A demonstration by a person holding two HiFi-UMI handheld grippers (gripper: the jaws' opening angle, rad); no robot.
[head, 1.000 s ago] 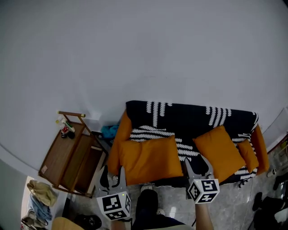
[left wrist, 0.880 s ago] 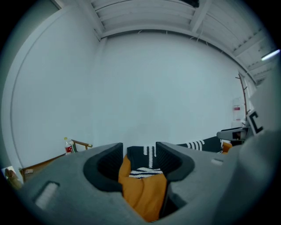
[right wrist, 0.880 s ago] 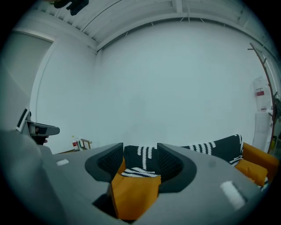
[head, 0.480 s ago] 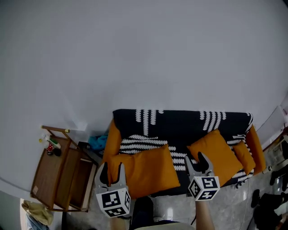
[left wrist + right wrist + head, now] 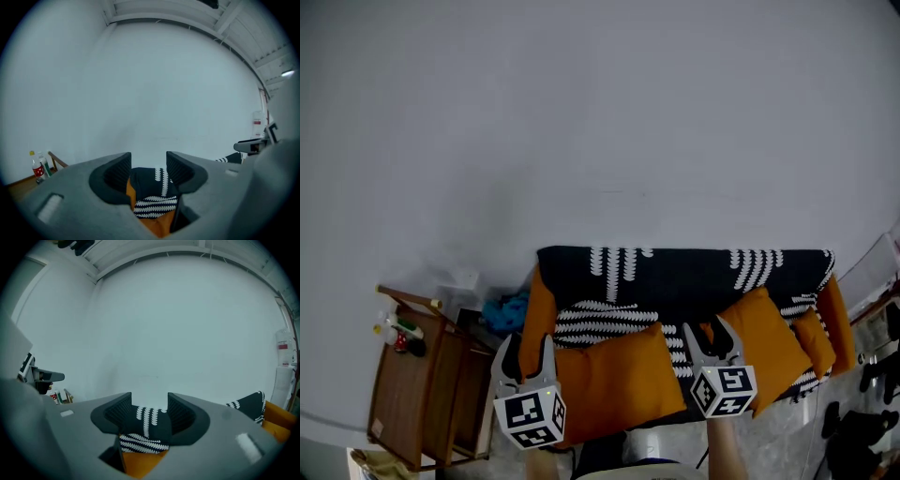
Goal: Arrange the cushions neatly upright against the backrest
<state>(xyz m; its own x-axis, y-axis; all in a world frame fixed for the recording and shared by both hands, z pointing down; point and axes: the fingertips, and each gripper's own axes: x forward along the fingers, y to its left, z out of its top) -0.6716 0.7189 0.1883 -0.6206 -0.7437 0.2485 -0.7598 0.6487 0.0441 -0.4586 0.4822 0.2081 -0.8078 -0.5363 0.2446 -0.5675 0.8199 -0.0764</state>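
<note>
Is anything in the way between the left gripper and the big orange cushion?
Nothing that shows. The left gripper is open and empty, and the big orange cushion lies flat on the sofa just ahead.

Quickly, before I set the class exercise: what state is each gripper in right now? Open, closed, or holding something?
Left gripper: open, jaws apart, holding nothing.
Right gripper: open, jaws apart, holding nothing.

A living room is suggested: an orange sofa (image 5: 542, 314) under a patterned throw (image 5: 675, 277) is set against a bare white wall (image 5: 600, 112), cushions (image 5: 619, 380) laid on it, a wooden trolley (image 5: 408, 394) beside.
</note>
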